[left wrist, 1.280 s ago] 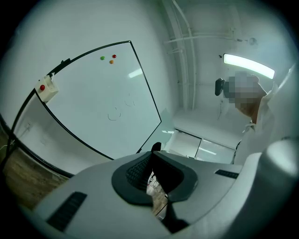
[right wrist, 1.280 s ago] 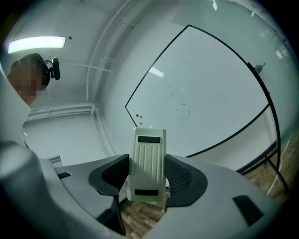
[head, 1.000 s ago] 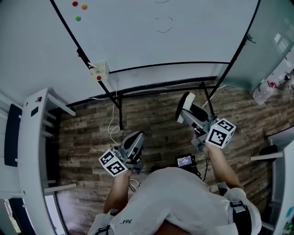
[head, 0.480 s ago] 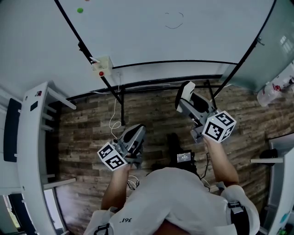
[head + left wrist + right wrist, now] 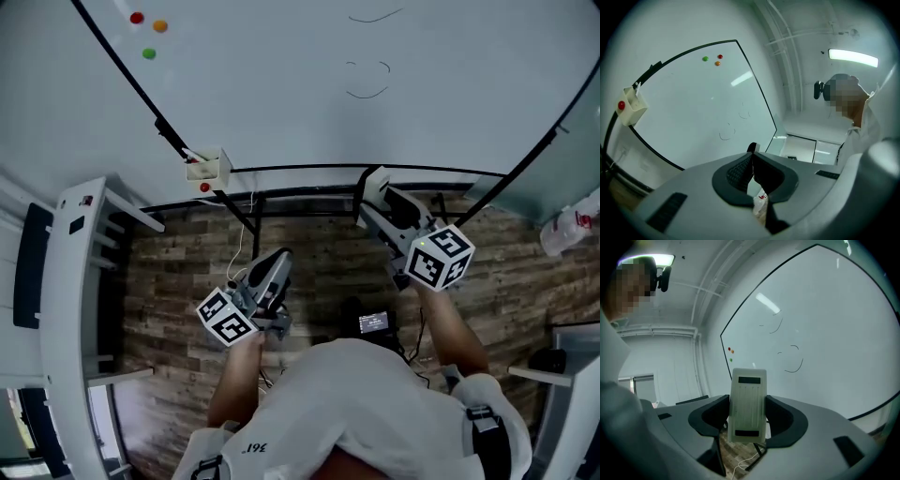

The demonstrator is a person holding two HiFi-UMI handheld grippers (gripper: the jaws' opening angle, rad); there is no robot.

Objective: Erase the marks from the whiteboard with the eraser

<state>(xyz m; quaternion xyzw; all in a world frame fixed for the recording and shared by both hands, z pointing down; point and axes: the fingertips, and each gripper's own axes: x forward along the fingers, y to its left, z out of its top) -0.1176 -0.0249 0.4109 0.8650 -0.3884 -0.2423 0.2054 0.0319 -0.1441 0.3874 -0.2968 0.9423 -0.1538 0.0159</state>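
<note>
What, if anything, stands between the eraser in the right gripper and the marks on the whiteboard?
Nothing visible does. The right gripper holds the eraser short of the whiteboard, with only open air between it and the marks. The box sits well to the left.

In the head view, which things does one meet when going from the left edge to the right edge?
white rack → coloured magnets → small white box with a red button → left gripper → right gripper holding the eraser → white plastic thing with a red label
</note>
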